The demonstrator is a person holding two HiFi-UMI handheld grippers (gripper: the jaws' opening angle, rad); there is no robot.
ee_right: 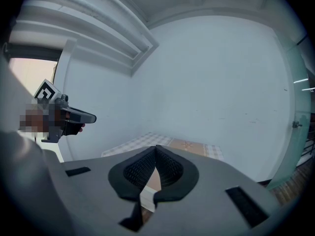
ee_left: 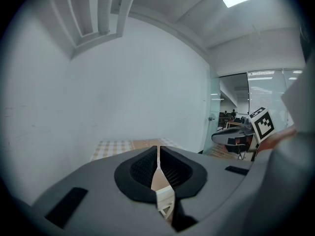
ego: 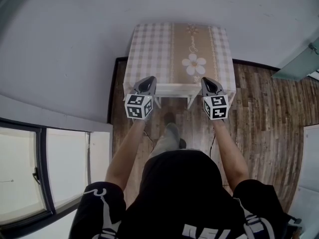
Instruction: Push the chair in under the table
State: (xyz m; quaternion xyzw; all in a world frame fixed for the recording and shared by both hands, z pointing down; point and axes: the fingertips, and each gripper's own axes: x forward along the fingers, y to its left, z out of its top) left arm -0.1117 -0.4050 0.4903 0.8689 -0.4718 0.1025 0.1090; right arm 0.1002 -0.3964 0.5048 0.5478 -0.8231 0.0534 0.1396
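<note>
A small table with a checked beige cloth and a daisy print stands against the white wall. The white chair is at its near edge, its top rail showing between my two grippers. My left gripper is shut at the rail's left end and my right gripper is shut at its right end; whether they touch the rail I cannot tell. In the left gripper view the left gripper has its jaws together, with a strip of white chair below. The right gripper looks the same over the chair.
Wooden floor runs to the right of the table, and a glass partition stands at the far right. A window is low at the left. The person's leg and foot are behind the chair.
</note>
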